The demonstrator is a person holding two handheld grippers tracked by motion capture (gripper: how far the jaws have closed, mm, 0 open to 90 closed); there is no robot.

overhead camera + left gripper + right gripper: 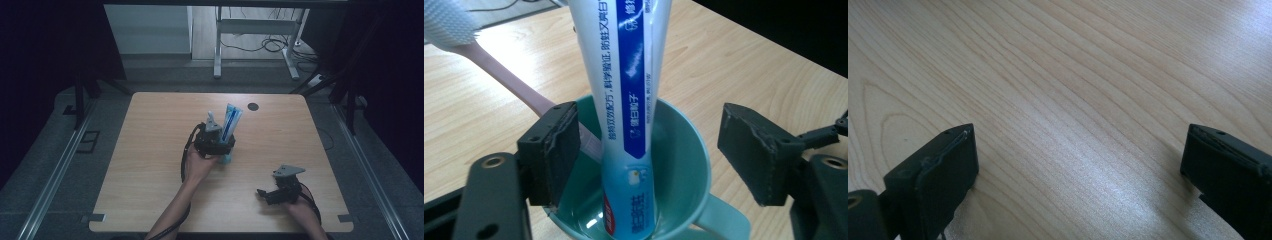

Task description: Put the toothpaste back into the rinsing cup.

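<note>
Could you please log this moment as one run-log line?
left gripper: open around toothpaste tube | tube, toothbrush: in teal mug | right gripper: open, empty

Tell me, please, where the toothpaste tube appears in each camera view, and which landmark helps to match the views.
High view: the toothpaste tube stands near the table's middle, just right of the left gripper.
Left gripper view: the tube rises from the green cup, between the open jaws.
Right gripper view: not in this picture.
Shared landmark: the wooden table.
</note>
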